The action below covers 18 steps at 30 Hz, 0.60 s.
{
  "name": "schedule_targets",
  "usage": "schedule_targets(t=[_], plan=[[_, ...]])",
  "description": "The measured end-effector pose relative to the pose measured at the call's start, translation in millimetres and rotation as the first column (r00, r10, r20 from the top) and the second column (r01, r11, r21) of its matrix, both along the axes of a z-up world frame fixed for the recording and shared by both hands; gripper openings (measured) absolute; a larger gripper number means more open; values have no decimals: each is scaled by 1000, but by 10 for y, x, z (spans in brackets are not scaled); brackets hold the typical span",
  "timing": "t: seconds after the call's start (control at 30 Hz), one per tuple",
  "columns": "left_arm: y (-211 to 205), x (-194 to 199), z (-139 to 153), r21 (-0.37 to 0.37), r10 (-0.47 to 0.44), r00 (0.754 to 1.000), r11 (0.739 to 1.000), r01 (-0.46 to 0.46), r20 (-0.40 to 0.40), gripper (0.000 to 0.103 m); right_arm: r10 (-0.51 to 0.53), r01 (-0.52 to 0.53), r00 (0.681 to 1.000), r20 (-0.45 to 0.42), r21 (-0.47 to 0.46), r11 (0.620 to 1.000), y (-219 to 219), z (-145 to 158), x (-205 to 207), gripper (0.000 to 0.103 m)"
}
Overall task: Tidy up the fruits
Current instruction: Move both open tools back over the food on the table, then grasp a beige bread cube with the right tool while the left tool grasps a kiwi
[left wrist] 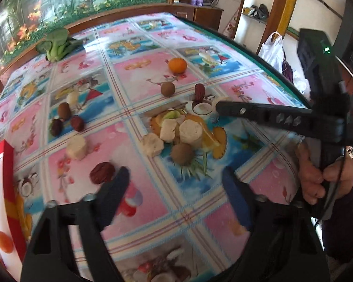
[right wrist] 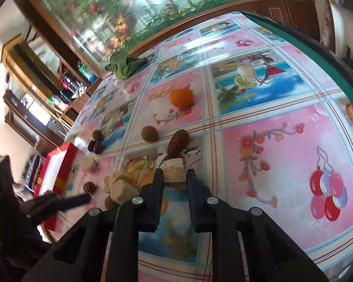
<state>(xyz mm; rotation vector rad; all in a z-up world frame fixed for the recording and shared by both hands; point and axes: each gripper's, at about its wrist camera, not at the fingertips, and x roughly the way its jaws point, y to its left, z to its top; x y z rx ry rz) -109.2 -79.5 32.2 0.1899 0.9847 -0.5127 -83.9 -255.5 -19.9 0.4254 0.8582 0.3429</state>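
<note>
Gripping a pale chunk of fruit [right wrist: 174, 172], the right hand-held gripper [right wrist: 175, 181] had its two fingers pressed against the chunk's sides; the piece was cream-coloured, short and round like a cut banana, and sat on the table [right wrist: 282, 145] just in front of a dark red date [right wrist: 177, 141]. The left hand-held gripper [left wrist: 176, 181] stood part-way open with nothing between its fingers — one fingertip close beside another wrinkled red date [left wrist: 102, 172].

More fruit lay scattered on the patterned cloth: an orange [left wrist: 177, 65] toward the far side, a brown round kiwi-like fruit [left wrist: 168, 88] near it, and a cluster of three pale chunks [left wrist: 174, 132] with another brown fruit [left wrist: 182, 154] touching them. Farther left sat a lone pale chunk [left wrist: 76, 146], two dark dates [left wrist: 67, 124] and a brown fruit [left wrist: 64, 110] bunched together. A leafy green vegetable [left wrist: 56, 44] rested at the table's far edge. A red-rimmed box [left wrist: 8, 164] — white inside — sat at the left.
</note>
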Motion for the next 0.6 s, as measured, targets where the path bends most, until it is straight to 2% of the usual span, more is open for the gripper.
schedule_targets(t=[0.07, 0.33, 0.37, 0.5, 0.6], plan=[[-31, 73, -81, -15, 1, 999, 1000, -2, -39, 48, 12, -12, 1000, 6, 5, 1000, 14, 12, -24, 18], [-124, 198, -140, -18, 10, 999, 1000, -11, -40, 45, 34, -34, 999, 3, 5, 999, 55, 15, 6, 18], [-150, 199, -143, -12, 6, 1000, 1000, -6, -30, 43, 35, -35, 999, 3, 2, 999, 62, 17, 2, 18], [-208, 200, -152, -1, -18, 1000, 1000, 18, -2, 25, 38, -38, 999, -2, -1, 999, 50, 10, 30, 18], [-196, 176, -150, -5, -23, 1000, 1000, 23, 8, 25, 40, -40, 999, -9, -12, 999, 80, 6, 44, 18]])
